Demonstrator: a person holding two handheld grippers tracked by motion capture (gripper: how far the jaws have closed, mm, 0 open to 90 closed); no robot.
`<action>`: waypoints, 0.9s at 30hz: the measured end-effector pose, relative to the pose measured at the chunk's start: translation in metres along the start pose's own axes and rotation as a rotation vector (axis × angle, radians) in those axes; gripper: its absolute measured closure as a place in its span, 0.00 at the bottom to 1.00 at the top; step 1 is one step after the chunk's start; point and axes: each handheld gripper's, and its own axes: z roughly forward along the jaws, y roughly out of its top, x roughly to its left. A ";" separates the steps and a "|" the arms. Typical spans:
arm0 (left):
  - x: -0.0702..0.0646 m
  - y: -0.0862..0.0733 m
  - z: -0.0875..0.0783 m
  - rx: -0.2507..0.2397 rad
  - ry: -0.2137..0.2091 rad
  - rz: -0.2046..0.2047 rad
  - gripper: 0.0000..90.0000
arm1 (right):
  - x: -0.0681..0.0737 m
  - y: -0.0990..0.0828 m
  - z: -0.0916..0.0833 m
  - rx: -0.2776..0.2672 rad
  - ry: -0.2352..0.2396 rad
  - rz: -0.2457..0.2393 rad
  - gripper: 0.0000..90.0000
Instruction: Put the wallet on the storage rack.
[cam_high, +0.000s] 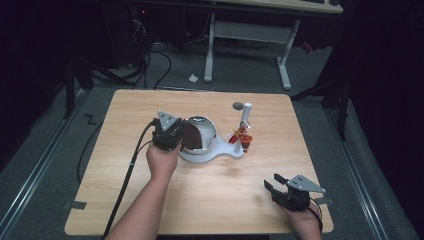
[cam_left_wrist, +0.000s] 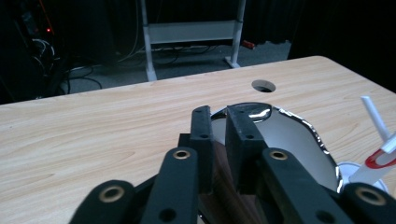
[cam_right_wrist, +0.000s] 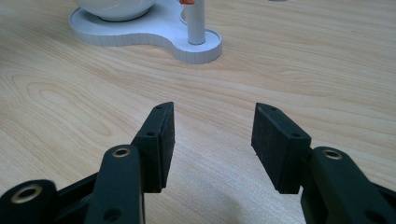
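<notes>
— What are the left tongs (cam_high: 181, 135) on?
— The rim of one shiny metal bowl (cam_high: 200, 133), round with a mirror-smooth inside. In the left gripper view the two black tips (cam_left_wrist: 204, 140) stand close together with the thin rim (cam_left_wrist: 219, 122) in the narrow gap between them; whether the pads press on it I cannot tell.
— And what does the bowl sit on?
— One white plastic stand (cam_high: 212, 154), a flat, smooth base with rounded lobes, right under the left tongs. One white post (cam_high: 245, 122) rises from its smaller lobe, just beyond the bowl, with red-orange clips (cam_high: 241, 137) on it.
— The right tongs (cam_high: 272, 181)?
— Spread wide, nothing between them, low over the surface (cam_high: 150, 105) and well apart from the stand. Their two pads (cam_right_wrist: 163, 140) are flat, matte black blocks.
— The surface itself?
— Pale wood grain, rounded corners, one round hole (cam_high: 238, 105) past the post.
</notes>
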 end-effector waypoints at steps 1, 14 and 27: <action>0.000 0.000 -0.001 0.000 -0.002 0.002 0.90 | 0.000 0.000 0.000 0.000 -0.001 0.000 0.55; 0.004 0.003 -0.015 -0.007 -0.060 -0.004 0.69 | 0.001 0.000 0.003 0.006 0.007 -0.010 0.55; 0.020 0.001 -0.048 0.031 -0.102 0.012 0.40 | 0.002 0.000 0.003 0.011 0.006 -0.011 0.55</action>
